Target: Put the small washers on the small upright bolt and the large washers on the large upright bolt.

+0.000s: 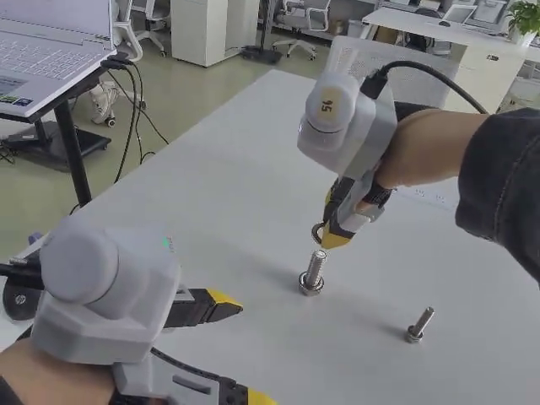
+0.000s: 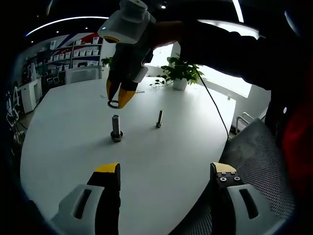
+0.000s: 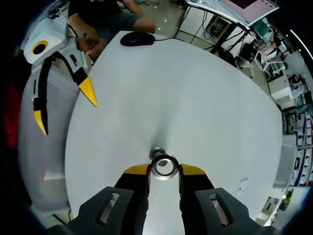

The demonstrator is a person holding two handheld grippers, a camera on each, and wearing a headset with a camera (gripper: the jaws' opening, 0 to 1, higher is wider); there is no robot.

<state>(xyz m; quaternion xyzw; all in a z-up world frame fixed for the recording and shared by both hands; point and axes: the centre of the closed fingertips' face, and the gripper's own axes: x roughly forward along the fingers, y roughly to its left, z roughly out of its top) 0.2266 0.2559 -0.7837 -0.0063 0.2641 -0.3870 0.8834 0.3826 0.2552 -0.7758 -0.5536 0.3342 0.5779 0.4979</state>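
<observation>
Clamping washer [image 3: 153,168] in right gripper [image 1: 331,239], just above large upright bolt [image 1: 313,274] | left gripper [image 2: 165,169] jaws spread

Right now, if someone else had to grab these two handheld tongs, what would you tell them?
Left tongs: open, empty, low over the near part of the table.
Right tongs: shut on a washer, directly above the large bolt, not yet on it.
Small bolt: stands apart, to one side.
Done: can't tell; something ring-like sits at the large bolt's base.
Left: probably lower this washer onto the large bolt, then release.
</observation>
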